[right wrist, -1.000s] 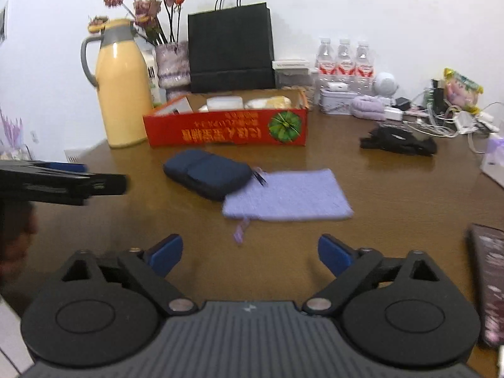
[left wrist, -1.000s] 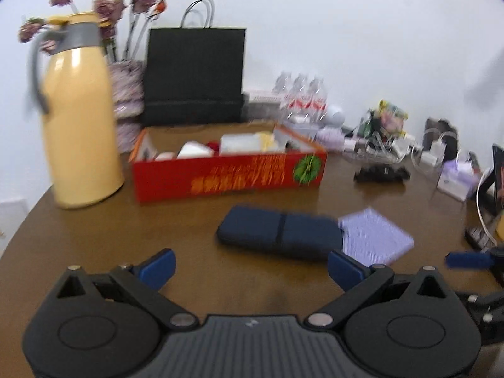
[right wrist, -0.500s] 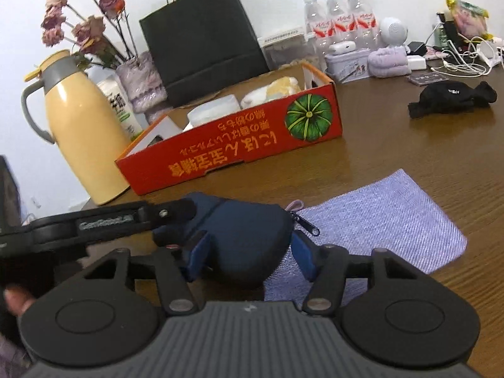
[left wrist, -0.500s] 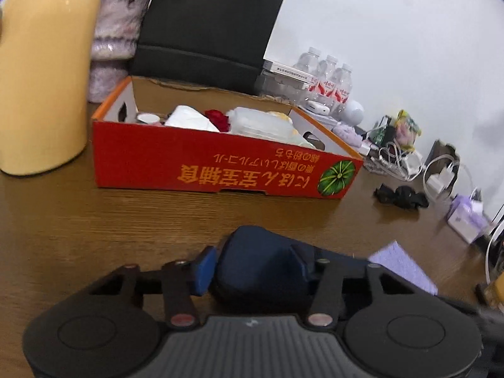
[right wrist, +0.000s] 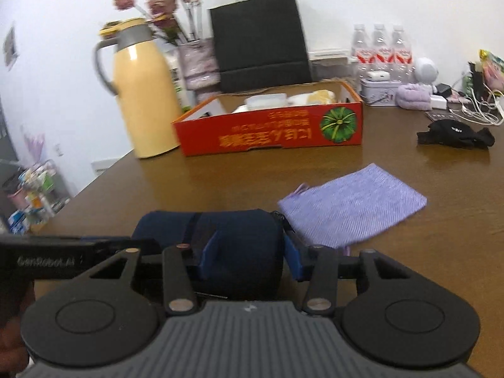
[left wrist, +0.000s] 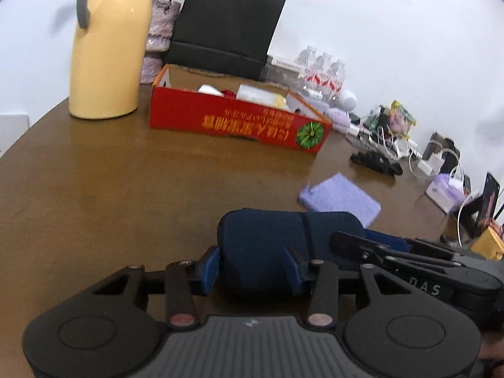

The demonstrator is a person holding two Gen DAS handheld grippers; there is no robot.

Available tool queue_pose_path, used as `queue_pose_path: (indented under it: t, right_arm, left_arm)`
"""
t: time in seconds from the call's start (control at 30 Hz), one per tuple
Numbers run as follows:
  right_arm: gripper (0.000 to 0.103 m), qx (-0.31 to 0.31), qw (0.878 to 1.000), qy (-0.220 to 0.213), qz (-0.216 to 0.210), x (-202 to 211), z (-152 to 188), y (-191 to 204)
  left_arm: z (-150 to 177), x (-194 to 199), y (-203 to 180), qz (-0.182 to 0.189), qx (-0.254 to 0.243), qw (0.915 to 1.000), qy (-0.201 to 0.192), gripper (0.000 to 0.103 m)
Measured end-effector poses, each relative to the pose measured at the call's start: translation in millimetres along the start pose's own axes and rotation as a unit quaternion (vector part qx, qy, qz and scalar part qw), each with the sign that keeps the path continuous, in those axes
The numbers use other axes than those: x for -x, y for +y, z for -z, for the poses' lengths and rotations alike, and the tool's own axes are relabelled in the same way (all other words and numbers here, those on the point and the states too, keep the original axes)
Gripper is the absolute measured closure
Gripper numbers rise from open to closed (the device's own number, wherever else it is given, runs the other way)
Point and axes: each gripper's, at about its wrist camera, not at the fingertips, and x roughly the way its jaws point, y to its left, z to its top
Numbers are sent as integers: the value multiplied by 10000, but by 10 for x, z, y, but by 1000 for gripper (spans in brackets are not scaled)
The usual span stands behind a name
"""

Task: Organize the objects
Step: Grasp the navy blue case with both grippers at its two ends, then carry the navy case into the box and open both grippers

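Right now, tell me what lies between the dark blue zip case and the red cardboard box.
Only bare brown tabletop. In the right wrist view, nothing sits between the dark blue zip case and the red cardboard box; the lilac woven pouch lies off to the side.

Pouch [right wrist: 220, 236] lies on the table [left wrist: 110, 189], at the near edge of the view. Cloth [right wrist: 352, 208] lies flat just right of the pouch, touching its right end. Open box [right wrist: 271, 129] sits behind both, holding several small items. Flask [right wrist: 141, 94] stands left of the box; paper bag [right wrist: 261, 41] and vase [right wrist: 198, 63] stand behind it. Water bottles [right wrist: 381, 50] stand right of the bag. Cable clutter far right.
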Motion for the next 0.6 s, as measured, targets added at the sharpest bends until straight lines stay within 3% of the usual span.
queue_pose_path:
  t: [0.13,0.27,0.37,0.43,0.47,0.5,0.53,0.6]
  right_arm:
    - [55,-120,9994,230,-215,39,148,-69]
    - [51,-311,9992,144,-199,108,172,-153]
    - [49,-431,9988,137,-206,117,173,-187]
    - [49,-673,9968,211,-368,57,210,-228]
    - [50,-884,9946,129,-526,35,243,-272]
    - [51,-1052,9921,77,-677,10,257,-311]
    - [52,-1142,9913,47,-654,-5,251,-332]
    - [65,-1110,9928,124,-438,-27,185,-325]
  left_arm:
    - [149,64,1,28,82,10000,44,58]
    - [177,81,44,125,108,9998,-79,27]
    - [182,-12,105,26,96,9999,-66,26]
    - [180,-33,137,114,78,9998,-155,32]
    - [176,-50,140,245,72,9995,-162,50]
    - [179,-63,148,453,154,9987,-169,57]
    - [180,-78,134,385,247,9987,-207,57]
    - [177,-75,68,268,136,9990,-330,66]
